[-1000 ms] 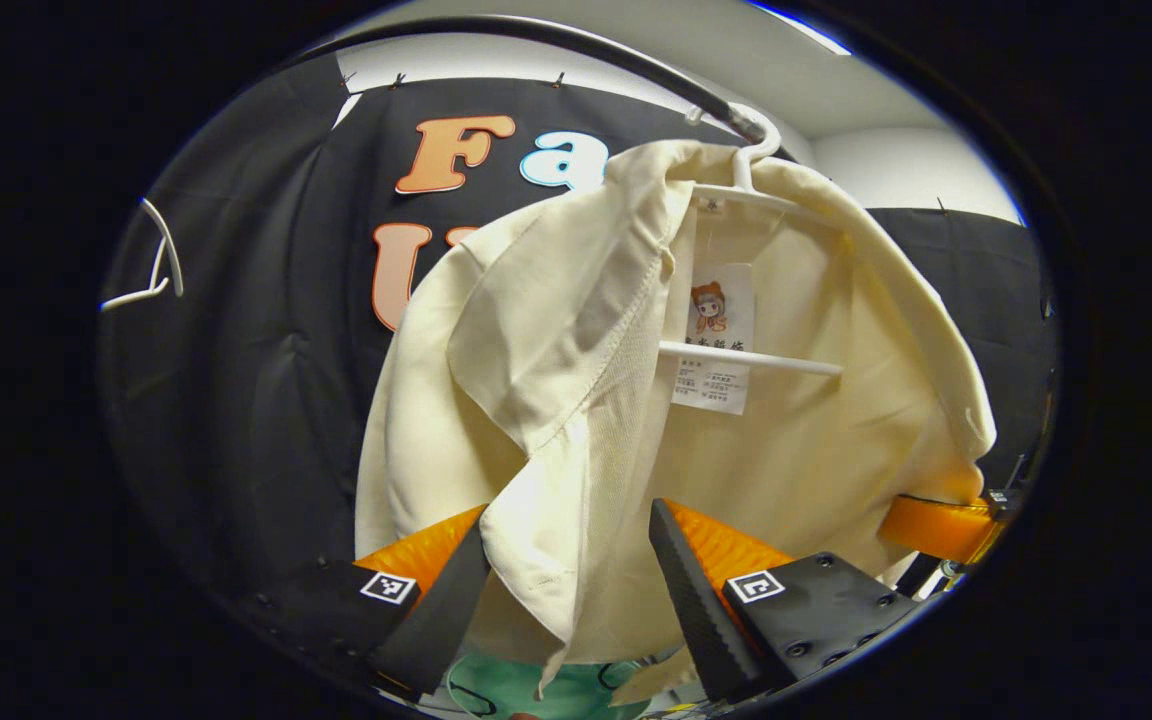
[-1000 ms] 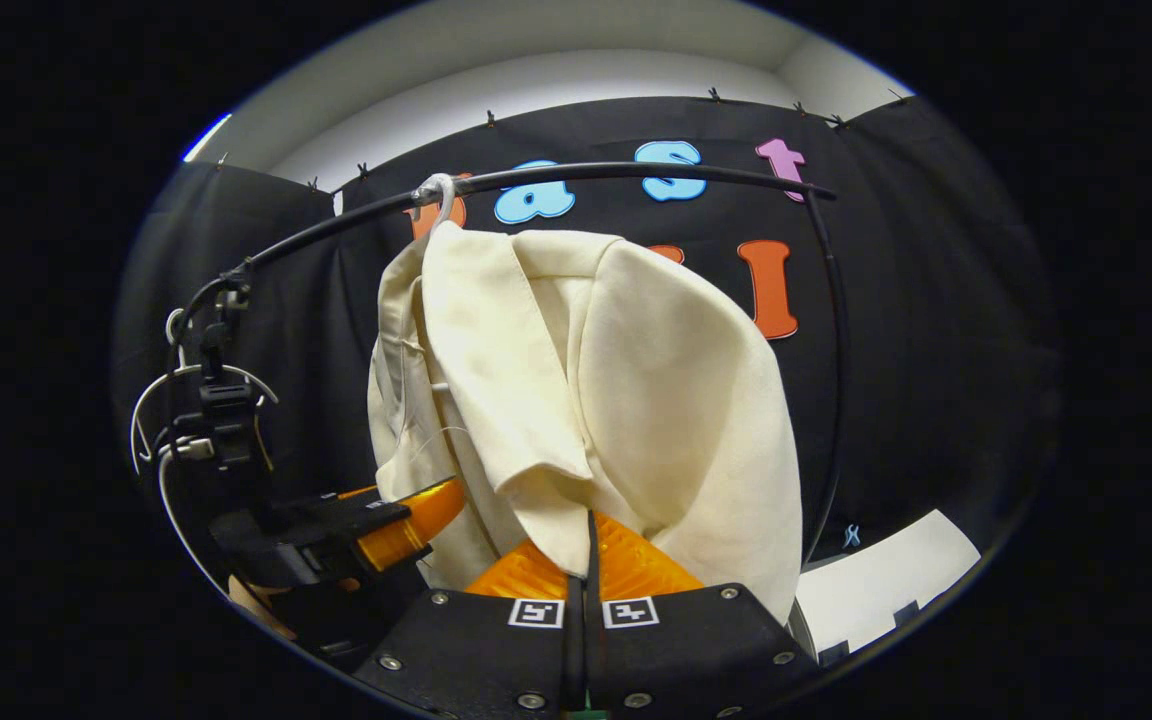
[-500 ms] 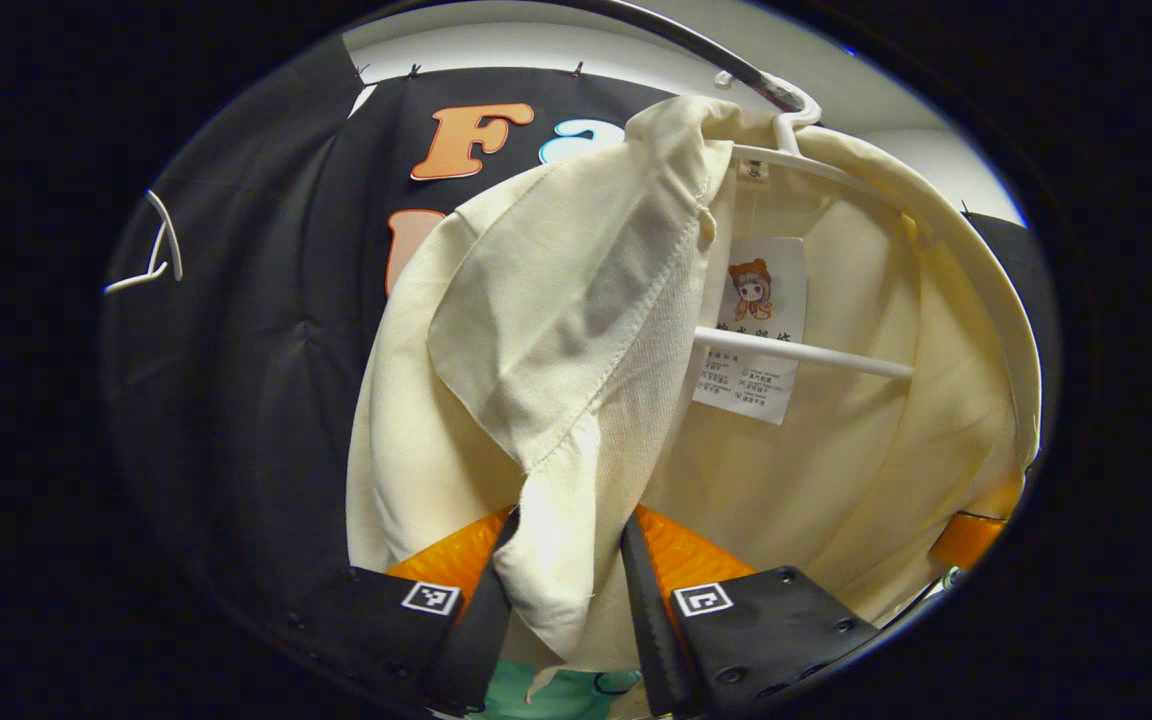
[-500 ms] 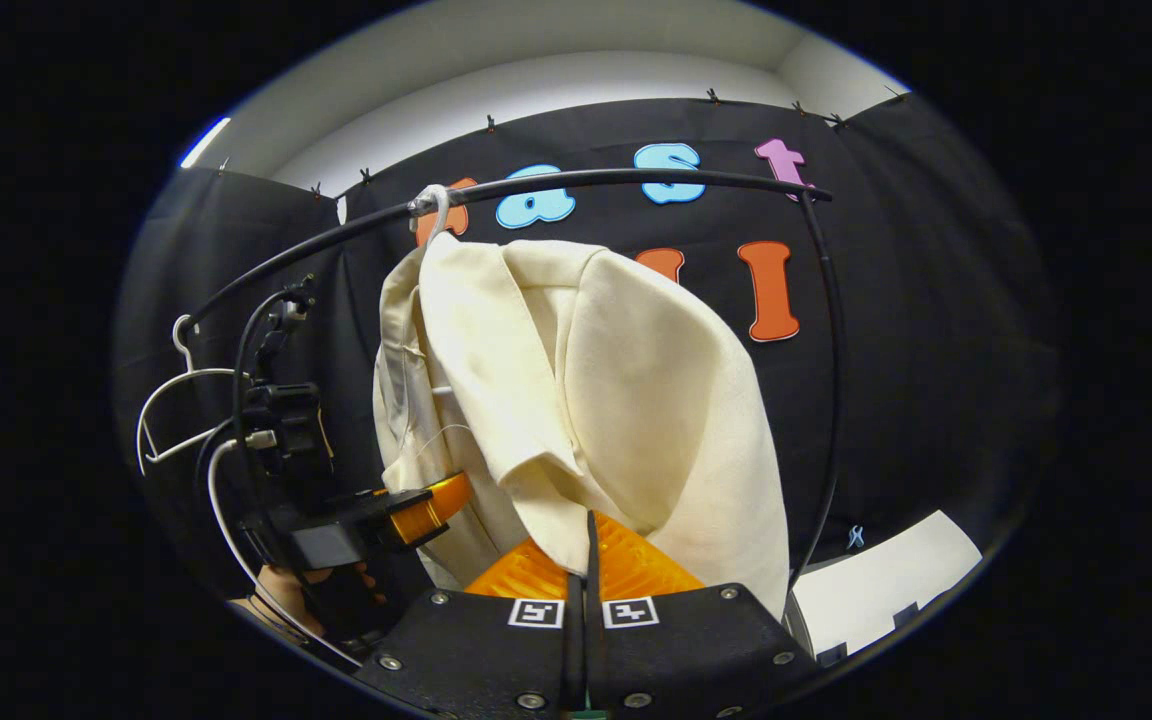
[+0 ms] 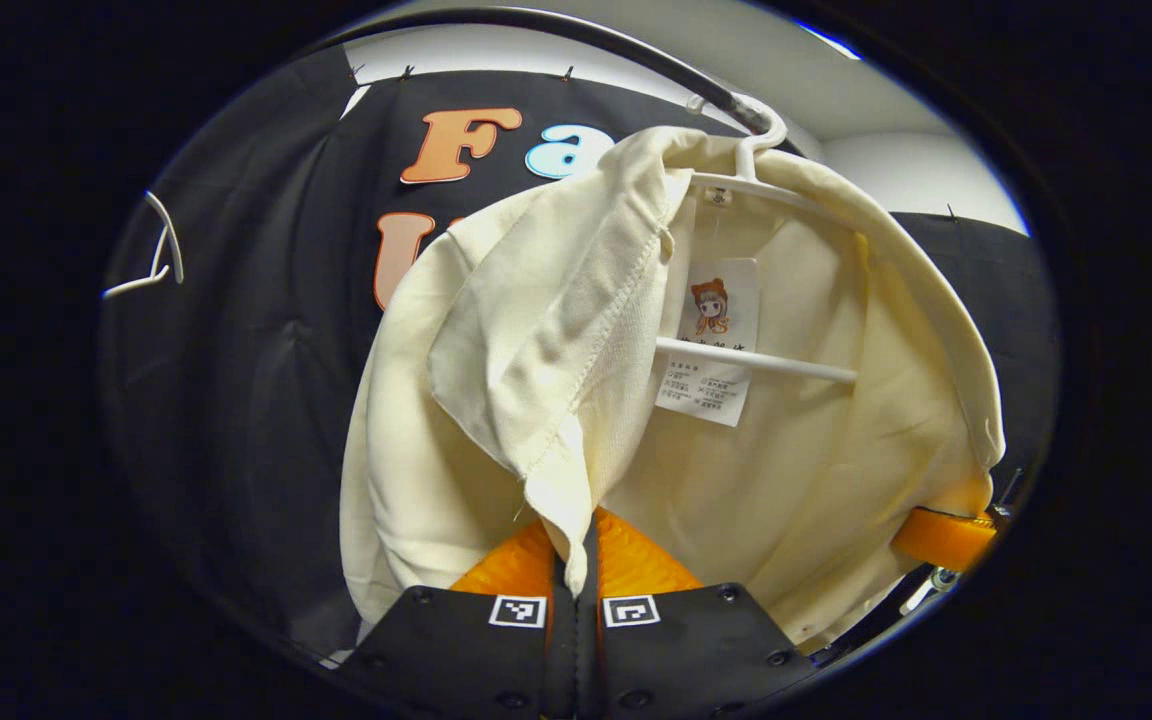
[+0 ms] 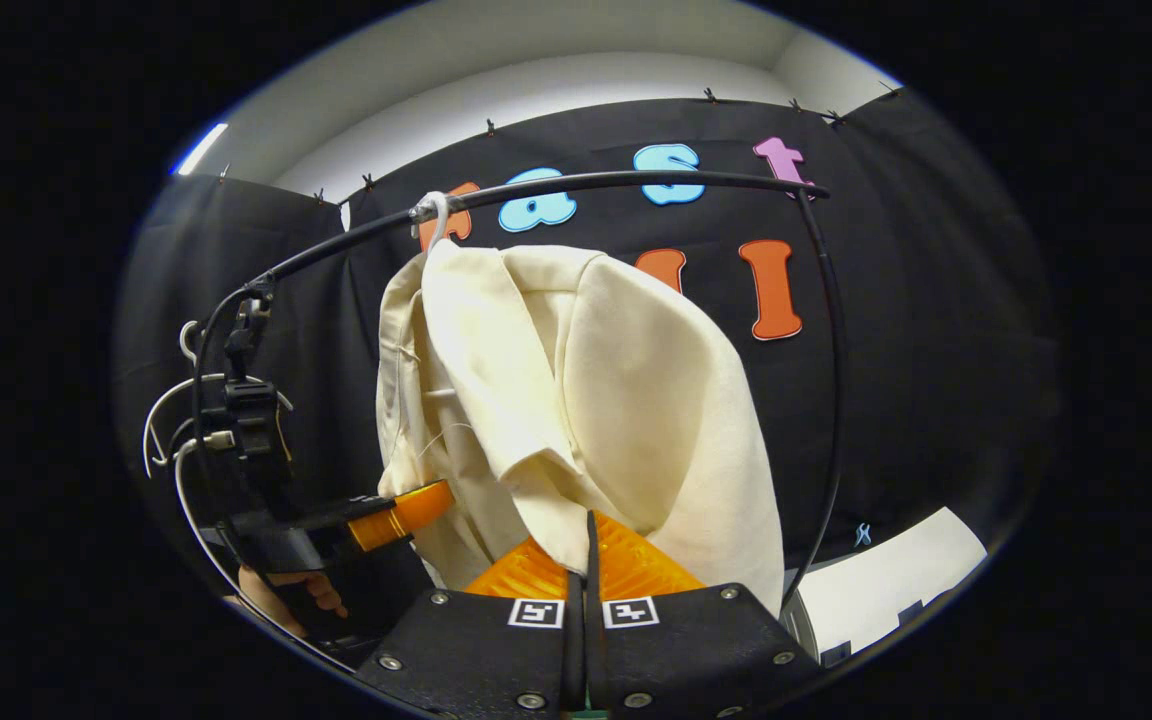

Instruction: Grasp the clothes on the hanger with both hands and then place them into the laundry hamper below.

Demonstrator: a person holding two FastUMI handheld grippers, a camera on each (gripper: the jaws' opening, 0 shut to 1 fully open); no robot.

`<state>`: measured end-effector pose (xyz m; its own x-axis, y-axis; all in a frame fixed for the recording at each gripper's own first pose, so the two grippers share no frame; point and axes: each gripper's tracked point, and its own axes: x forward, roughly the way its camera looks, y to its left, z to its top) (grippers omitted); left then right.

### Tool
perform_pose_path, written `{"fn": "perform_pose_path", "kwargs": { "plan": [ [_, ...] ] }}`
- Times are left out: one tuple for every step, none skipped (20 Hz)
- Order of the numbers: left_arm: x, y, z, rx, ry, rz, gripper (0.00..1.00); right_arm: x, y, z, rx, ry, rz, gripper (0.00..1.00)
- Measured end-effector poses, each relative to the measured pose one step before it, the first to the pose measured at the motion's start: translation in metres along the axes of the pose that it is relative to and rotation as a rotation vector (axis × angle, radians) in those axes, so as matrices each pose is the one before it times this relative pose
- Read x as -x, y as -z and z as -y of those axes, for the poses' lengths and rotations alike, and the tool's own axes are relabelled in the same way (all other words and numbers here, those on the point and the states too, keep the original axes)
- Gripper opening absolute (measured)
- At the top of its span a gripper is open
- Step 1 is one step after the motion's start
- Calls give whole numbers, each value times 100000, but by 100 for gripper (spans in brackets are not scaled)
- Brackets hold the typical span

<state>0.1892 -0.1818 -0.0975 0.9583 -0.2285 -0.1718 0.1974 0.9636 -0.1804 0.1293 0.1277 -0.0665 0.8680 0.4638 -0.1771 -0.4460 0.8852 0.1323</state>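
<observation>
A cream shirt (image 5: 796,460) hangs on a white hanger (image 5: 766,360) hooked over a black rail (image 5: 636,60). In the left gripper view my left gripper (image 5: 576,560) is shut on the shirt's front edge, which runs down between its fingers. In the right gripper view the same shirt (image 6: 636,400) hangs from the rail (image 6: 636,182), and my right gripper (image 6: 588,550) is shut on the lower edge of its collar flap. The left gripper (image 6: 406,508) also shows there, at the shirt's left side, held by a hand (image 6: 286,590). The right gripper (image 5: 941,535) peeks out at the shirt's right edge.
An empty white hanger (image 5: 151,265) hangs at the left on the rail, seen too as a hanger (image 6: 171,405) behind the left gripper. The rail's black upright (image 6: 836,400) drops close to the shirt's right side. A white surface (image 6: 886,575) lies low at the right.
My left gripper has gone from open around the shirt's front edge to shut on it. The right gripper has stayed shut on the collar flap, barely moving.
</observation>
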Motion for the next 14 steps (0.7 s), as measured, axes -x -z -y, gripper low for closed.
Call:
{"fn": "perform_pose_path", "kwargs": {
  "plan": [
    [662, -204, -145, 520, -260, -402, 7, 106, -160, 52, -368, -90, 151, 0],
    [672, -397, -135, 413, -21, -30, 7, 320, -137, -87, -357, -85, 197, 0],
    [541, -487, -33, 448, -43, 806, 7, 288, -426, 157, -287, -194, 382, 0],
    [680, -641, -20, 9, 46, 1147, 9, 289, -281, -59, -205, -130, 566, 0],
    [1044, -922, -163, -982, -520, 2088, 9, 117, -305, -117, -157, 298, 627, 0],
    [807, -954, -209, -1813, -466, 2119, 7, 203, -503, -244, -305, 211, 706, 0],
    [378, -1124, -187, -1990, -217, 1966, 7, 71, -462, -120, -421, 194, 938, 0],
    [631, -1110, -218, -1993, -247, 1621, 7, -73, -488, -215, -273, 184, 1038, 0],
    [417, -831, -350, -1638, -352, 1291, 7, 85, -518, -212, -17, 41, 1243, 0],
    [350, -870, -371, -825, -49, 1268, 7, 200, -663, -275, 282, 59, 1281, 0],
    [74, -851, -385, 67, 373, 820, 7, 17, -772, -53, 239, 600, 1537, 0],
    [100, -782, -348, 550, 329, 580, 7, 308, -744, -51, 52, 469, 1580, 0],
    [199, -696, -389, 573, 365, 621, 7, 141, -767, -160, 29, 558, 1405, 0],
    [180, -730, -352, 454, 336, 933, 7, 71, -779, -87, 0, 573, 1293, 0]
  ]
}}
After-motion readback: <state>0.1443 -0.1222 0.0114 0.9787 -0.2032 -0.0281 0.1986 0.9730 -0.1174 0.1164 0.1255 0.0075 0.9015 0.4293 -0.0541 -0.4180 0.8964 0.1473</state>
